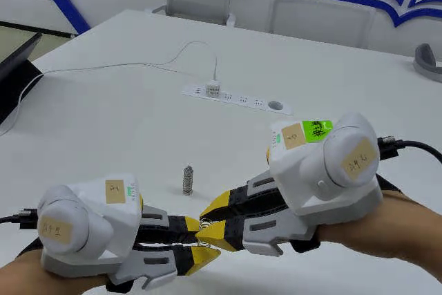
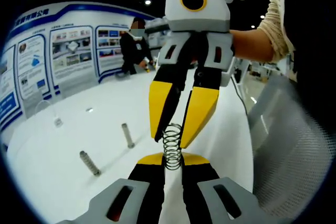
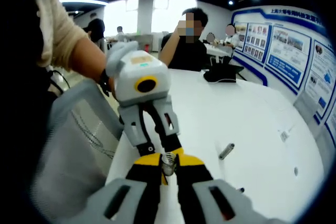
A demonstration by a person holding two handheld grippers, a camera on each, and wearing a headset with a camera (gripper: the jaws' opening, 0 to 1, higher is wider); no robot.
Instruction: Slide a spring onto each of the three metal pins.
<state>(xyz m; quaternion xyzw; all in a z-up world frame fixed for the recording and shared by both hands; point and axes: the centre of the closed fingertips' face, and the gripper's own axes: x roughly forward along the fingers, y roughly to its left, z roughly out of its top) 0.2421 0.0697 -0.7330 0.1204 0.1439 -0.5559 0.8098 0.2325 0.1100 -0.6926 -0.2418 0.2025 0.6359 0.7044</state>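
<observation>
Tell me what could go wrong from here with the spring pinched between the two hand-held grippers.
1. The spring is gripped at one end by the left hand-held gripper and at the other by the right hand-held gripper. It could bend, or flick away when one releases.
2. The upright pin is slim, so a tilted spring may catch its tip or knock it over.

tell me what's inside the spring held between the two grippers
Background shows between the coils of the spring, so its middle looks empty. Its ends are covered by the jaws of the left gripper and the right gripper, which pinch it.
</observation>
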